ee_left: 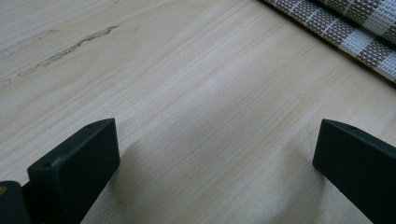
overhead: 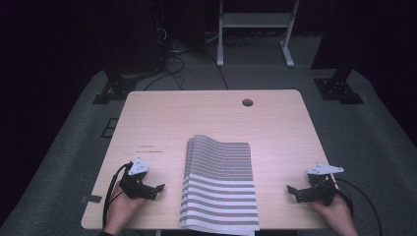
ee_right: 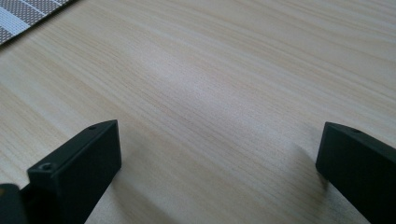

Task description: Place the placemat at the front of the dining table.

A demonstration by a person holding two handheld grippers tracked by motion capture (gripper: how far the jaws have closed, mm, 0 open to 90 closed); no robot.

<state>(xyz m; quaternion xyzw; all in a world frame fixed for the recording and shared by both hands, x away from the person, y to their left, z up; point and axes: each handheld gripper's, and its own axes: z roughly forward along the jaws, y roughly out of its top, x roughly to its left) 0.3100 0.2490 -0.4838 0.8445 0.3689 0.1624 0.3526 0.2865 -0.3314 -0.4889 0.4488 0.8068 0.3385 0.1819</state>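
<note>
My left gripper [overhead: 158,189] sits on the table [overhead: 162,118] at about 8 o'clock, jaws wide apart, nothing between them but bare wood in the left gripper view. My right gripper [overhead: 292,190] mirrors it at about 4 o'clock, jaws equally spread and empty, tips aimed inward. Between them, well apart from both, lies the striped cloth [overhead: 220,184]: folded, layered edges stacked along its left side, far end slightly humped, near end at or over the table's 6 o'clock edge. Risks as I judge them: the left-side stack is several loose plies, so a shallow pinch from my left grabs only the top one and the fold fans open. The right side looks flat on the wood, so a jaw has to slide under it and may just shove the cloth sideways. Any pull toward 6 o'clock likely drags the overhang off the table. Room: clear wood lanes either side of the cloth, open tabletop toward 12 o'clock up to the grommet hole [overhead: 247,103]. Both hands sit close to the near corners, little margin outward or backward.
</note>
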